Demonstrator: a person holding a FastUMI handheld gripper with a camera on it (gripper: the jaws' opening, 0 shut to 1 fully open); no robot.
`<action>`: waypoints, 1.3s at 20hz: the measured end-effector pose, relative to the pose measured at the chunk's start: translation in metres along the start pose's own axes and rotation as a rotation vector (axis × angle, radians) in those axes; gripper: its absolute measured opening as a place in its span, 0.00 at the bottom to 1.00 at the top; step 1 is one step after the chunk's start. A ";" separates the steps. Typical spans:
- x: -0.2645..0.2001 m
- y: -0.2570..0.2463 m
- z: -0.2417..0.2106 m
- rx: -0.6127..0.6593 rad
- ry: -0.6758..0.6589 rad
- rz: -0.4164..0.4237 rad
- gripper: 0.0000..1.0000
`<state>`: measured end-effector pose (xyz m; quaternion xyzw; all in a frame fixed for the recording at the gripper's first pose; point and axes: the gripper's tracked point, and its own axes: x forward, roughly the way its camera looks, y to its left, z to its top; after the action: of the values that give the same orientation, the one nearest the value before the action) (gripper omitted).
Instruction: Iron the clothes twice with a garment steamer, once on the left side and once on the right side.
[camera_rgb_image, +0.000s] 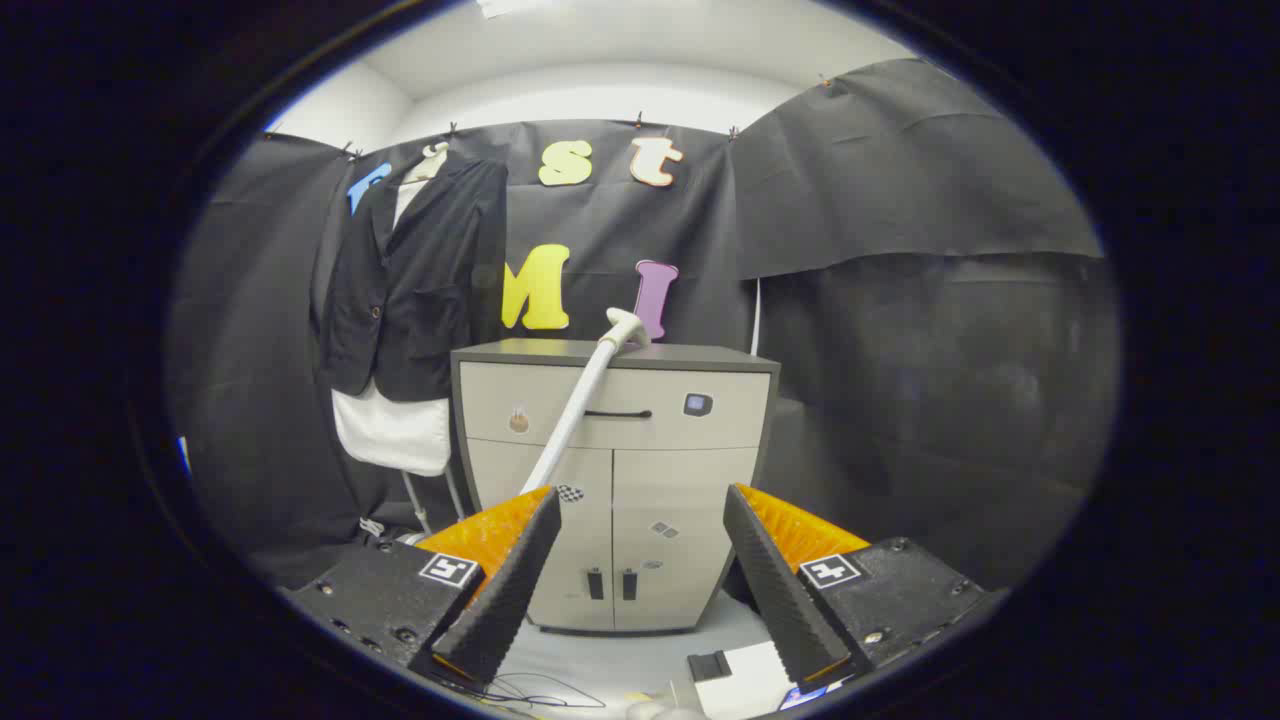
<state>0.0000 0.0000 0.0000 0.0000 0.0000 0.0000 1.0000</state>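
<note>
Hanging up high on the left, against the dark cloth wall, is a black jacket (420, 275) with a white shirt (393, 430) under it — the shirt's bottom edge sticks out below the jacket. They hang well beyond my fingers and I am not touching them.

Next to the clothes, a bit to the right, stands a small cabinet (615, 480) with a dark top, one drawer and two doors. The shirt hangs just beside its left side.

A long white steamer wand (580, 405) leans across the front of the cabinet. Its head pokes up above the cabinet top, tilted toward the right, and its lower end goes down behind my left finger. I cannot tell if it touches the finger.

My gripper (640, 570) is spread wide — the two fingers stand far apart, with nothing held between them. Through the gap I see the cabinet doors.

Down low, near my right finger, a little dark block (709, 665) lies beside some white paper (750, 685) on the pale floor (640, 650), and thin wires (540, 690) curl near my left finger.
</note>
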 end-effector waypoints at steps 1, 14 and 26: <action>0.000 0.001 -0.003 -0.002 0.008 0.001 1.00; 0.001 0.029 -0.014 0.034 0.061 0.014 1.00; 0.027 0.018 0.057 0.046 0.028 -0.004 1.00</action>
<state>0.0271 0.0184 0.0568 0.0229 0.0141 -0.0022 0.9996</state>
